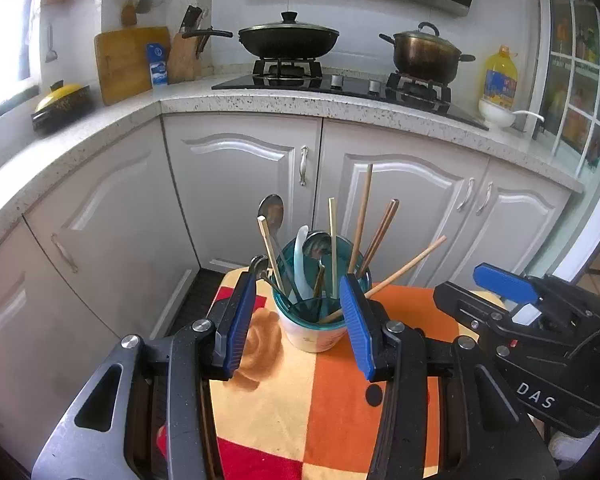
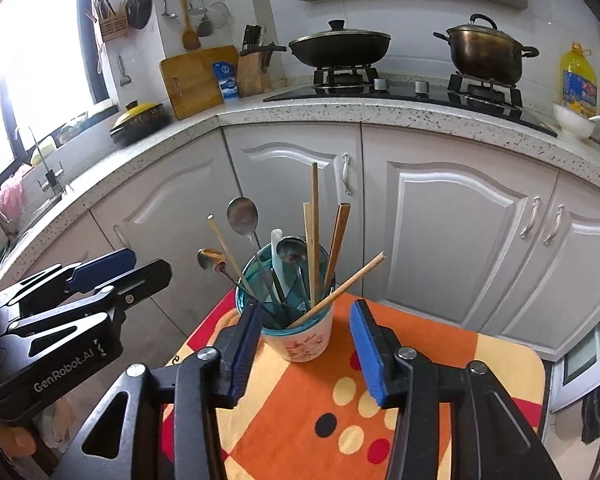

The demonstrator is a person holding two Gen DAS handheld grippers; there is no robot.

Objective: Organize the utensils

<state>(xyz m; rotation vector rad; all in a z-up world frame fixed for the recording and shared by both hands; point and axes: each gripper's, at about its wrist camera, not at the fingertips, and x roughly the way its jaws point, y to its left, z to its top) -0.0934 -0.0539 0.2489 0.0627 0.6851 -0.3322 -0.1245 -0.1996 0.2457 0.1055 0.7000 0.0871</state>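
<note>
A utensil cup (image 1: 314, 312), crammed with spoons and chopsticks (image 1: 362, 216) standing mostly upright, is framed dead ahead of the left gripper (image 1: 300, 320), whose released jaws flank it without contact. The right gripper (image 2: 306, 344), also empty and spread, is held just short of the same cup on a patterned cloth (image 2: 340, 420). Neither claw is judged clearly nearer.
</note>
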